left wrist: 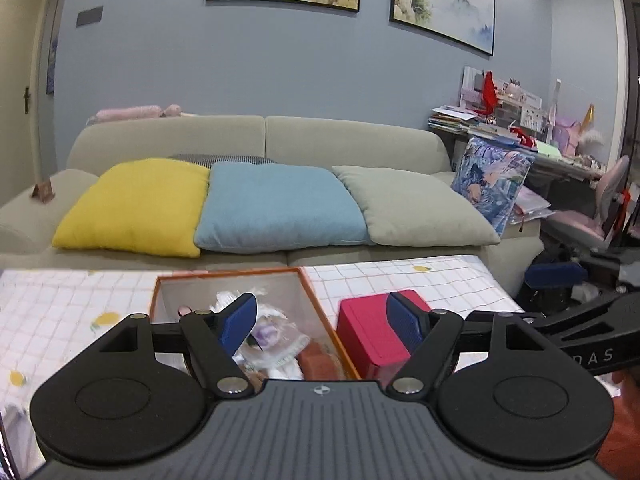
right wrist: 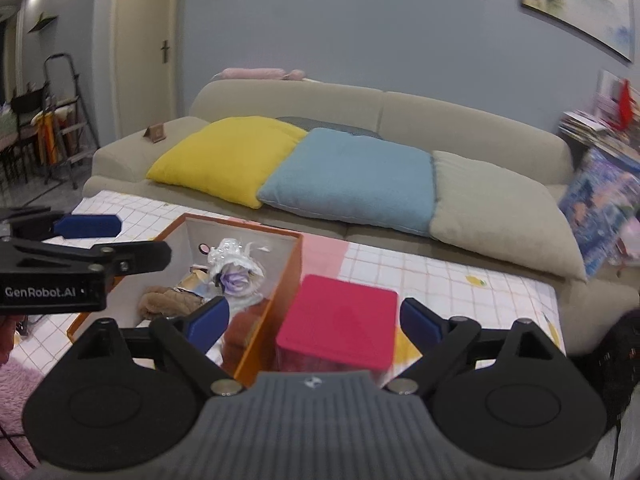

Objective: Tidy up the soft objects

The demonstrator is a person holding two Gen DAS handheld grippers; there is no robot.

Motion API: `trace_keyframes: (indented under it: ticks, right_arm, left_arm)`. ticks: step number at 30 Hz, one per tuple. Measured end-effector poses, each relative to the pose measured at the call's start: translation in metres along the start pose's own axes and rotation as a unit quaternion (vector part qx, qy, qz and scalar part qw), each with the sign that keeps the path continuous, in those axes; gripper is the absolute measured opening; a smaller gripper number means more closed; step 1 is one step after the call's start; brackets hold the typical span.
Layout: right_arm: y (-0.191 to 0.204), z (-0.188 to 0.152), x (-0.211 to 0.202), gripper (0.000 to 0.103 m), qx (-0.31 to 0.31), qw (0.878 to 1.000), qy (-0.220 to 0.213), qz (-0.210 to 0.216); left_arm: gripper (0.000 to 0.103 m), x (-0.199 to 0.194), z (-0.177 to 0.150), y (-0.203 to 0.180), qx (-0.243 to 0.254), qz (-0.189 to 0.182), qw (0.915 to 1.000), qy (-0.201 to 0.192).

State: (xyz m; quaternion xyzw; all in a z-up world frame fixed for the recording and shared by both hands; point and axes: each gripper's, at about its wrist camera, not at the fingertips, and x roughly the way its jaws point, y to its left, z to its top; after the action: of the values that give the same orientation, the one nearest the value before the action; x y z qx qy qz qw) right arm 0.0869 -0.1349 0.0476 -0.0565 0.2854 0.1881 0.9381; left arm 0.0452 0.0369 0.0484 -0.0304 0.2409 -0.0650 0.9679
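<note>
We are holding both grippers above a low table (right wrist: 460,280) covered in a white checked cloth, with a beige sofa (left wrist: 256,136) standing just behind it. Our left gripper (left wrist: 322,322) is standing with its jaws wide and nothing between the blue pads, and our right gripper (right wrist: 314,320) is doing the same — wide apart, gripping nothing. On the table an orange open-topped box (right wrist: 286,280) is sitting with its white inner walls showing, and inside it soft things are lying heaped together: a doll in a white frilly dress with pale purple hair (right wrist: 236,276), a brown fuzzy plush (right wrist: 168,300) at the near left corner, and a rust-coloured piece (left wrist: 318,362) against the right wall. Just beside the box, on its right, a pink lidded box (right wrist: 340,320) is sitting shut, so we cannot tell what it is holding. On the sofa seat three cushions are lying in a row, edges touching — a yellow cushion (left wrist: 136,204), a blue cushion (left wrist: 276,208) and a grey cushion (left wrist: 416,208).
</note>
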Motion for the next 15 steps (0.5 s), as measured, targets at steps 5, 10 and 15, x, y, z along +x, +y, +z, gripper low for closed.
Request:
trace_keyframes:
  ticks: [5,10,15]
  right_arm:
    - [-0.005,-0.019,-0.019,0.098,0.051,0.998,-0.004,-0.026]
    - [-0.004,-0.036,-0.022,0.098,0.090,0.995,0.027,-0.026]
    - [0.000,-0.047,-0.029,0.100,0.093,0.994,0.048,-0.030]
  left_arm:
    - [0.086,-0.013,-0.007,-0.003,-0.051,-0.005,0.9987,-0.005]
    - [0.086,-0.027,-0.015,-0.008,-0.066,0.021,0.9976,-0.004]
    - [0.090,-0.041,-0.024,-0.019,-0.044,0.045,0.9980,-0.009]
